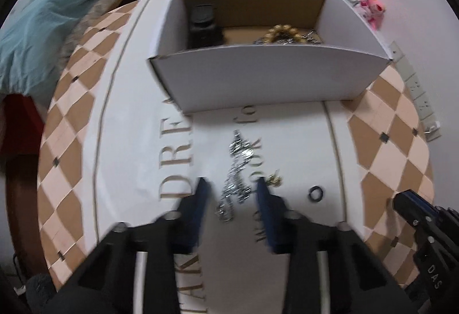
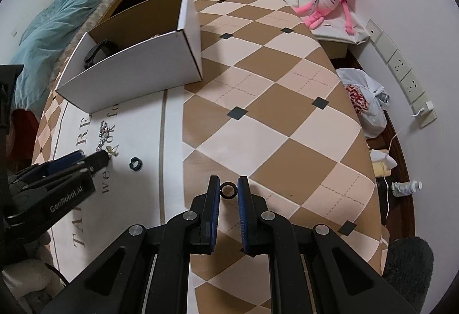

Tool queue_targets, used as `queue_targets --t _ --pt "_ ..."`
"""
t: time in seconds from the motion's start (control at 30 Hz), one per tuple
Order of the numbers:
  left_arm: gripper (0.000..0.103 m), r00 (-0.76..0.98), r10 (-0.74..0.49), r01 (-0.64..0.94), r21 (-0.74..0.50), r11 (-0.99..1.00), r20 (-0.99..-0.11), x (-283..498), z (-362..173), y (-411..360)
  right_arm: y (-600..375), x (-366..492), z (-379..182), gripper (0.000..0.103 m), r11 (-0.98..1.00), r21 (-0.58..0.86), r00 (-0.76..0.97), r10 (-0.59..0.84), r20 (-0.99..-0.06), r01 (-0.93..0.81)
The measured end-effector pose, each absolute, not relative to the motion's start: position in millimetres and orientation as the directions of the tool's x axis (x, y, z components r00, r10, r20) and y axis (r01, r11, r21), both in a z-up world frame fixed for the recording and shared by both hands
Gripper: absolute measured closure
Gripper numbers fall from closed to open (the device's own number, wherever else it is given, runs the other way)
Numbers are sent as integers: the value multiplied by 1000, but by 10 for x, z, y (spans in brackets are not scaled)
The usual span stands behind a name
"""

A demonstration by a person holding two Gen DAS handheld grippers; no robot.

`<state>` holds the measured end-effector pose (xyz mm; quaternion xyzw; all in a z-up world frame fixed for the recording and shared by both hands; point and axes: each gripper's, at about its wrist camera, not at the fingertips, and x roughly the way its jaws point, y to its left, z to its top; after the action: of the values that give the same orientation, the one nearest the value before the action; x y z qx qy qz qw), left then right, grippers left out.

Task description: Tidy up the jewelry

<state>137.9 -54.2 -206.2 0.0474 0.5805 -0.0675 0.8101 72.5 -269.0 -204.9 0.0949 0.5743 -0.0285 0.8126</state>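
A small black ring (image 2: 228,190) is pinched between the narrowed fingers of the right tool (image 2: 228,190), well clear of the white open-topped cardboard box (image 1: 266,76), and could be dropped if the light hold on so thin a hoop slackens on the way there. The left tool (image 1: 233,193), angled down towards the tabletop (image 2: 287,119) in front of the box, is held wide around a tangled silver chain (image 1: 233,185), which could snag on a finger or be half-gathered. A second black ring (image 1: 315,194) lies just beside the chain.

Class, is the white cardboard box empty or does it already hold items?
Not empty: the white box holds a black item and gold beads.
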Motion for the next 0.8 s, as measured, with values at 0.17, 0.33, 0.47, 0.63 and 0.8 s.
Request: queue_targets --t 0.17,0.33,0.47,0.63,0.8 --pt "95 326 -104 146 -58 988 -940 1348 -2013 -464 -2669 731 -2016 90 980 129 342 71 -937 151" --pt "95 354 -131 110 -98 989 -926 1231 -1834 -260 -2606 718 -1900 90 977 163 362 105 -926 135" --pt "95 374 -160 96 -133 986 -913 1121 -1629 -101 -2546 711 -1755 90 973 200 382 143 -913 112" --pt "95 409 -210 94 -188 978 -888 1090 -1310 34 -2507 749 -1561 90 964 250 403 193 -895 92" --pt "95 459 -267 121 -238 964 -847 1174 -893 54 -2457 877 -1224 90 953 299 439 248 -864 49"
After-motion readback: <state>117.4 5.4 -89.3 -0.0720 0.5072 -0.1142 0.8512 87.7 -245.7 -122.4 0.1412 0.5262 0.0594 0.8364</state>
